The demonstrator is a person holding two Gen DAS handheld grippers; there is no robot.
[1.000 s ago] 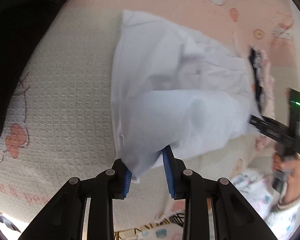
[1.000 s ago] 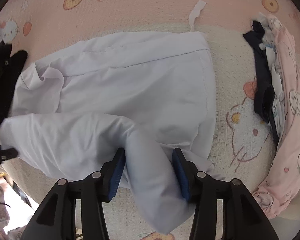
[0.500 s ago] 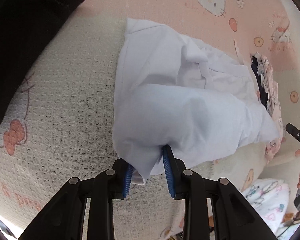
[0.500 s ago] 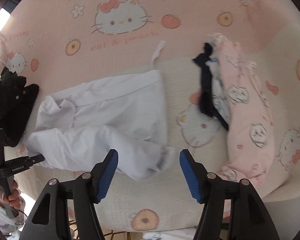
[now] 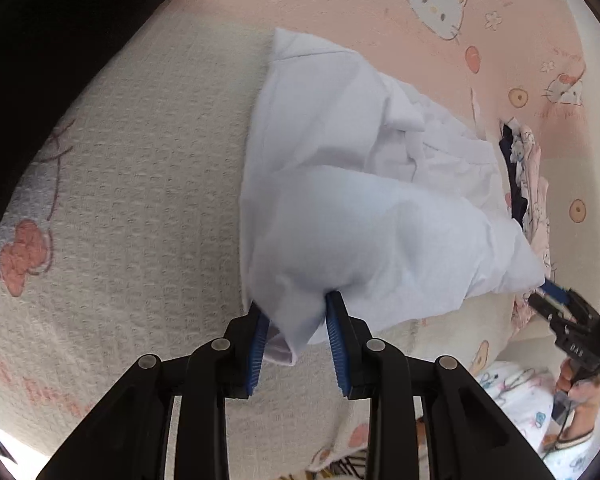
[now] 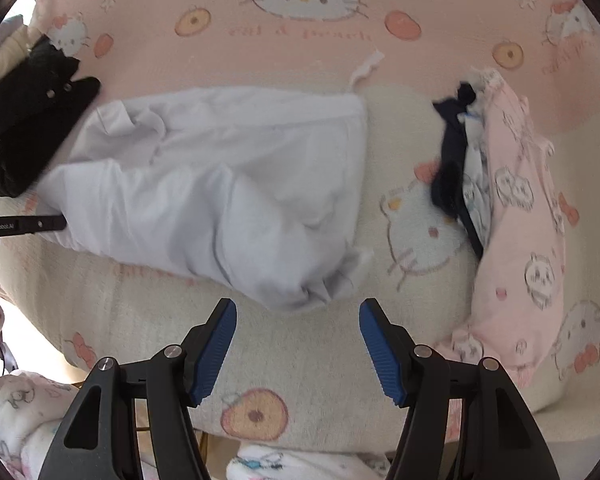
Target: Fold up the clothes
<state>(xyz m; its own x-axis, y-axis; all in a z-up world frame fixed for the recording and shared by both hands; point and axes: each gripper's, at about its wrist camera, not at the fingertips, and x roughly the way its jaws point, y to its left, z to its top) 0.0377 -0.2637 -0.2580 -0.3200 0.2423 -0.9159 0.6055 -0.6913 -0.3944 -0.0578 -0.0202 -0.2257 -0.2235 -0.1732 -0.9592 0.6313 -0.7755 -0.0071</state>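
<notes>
A white shirt [image 5: 352, 200] lies partly folded on a cream and pink cartoon blanket [image 5: 132, 208]. My left gripper [image 5: 296, 332] is shut on the shirt's near edge, a fold bunched between its blue pads. In the right wrist view the same shirt [image 6: 228, 184] lies spread in the middle, with a loose bunched end near my right gripper [image 6: 298, 344]. That gripper is open and empty, just short of the bunched end. The right gripper also shows at the right edge of the left wrist view [image 5: 572, 320].
A pink cartoon-print garment [image 6: 528, 248] and a dark navy garment [image 6: 452, 168] lie right of the shirt. A black garment [image 5: 48, 60] lies at the left. The blanket's front edge [image 6: 260, 436] is close below my right gripper.
My right gripper let go of the shirt, opened wide and pulled back, then came a little closer again. My left gripper kept its hold on the shirt edge.
</notes>
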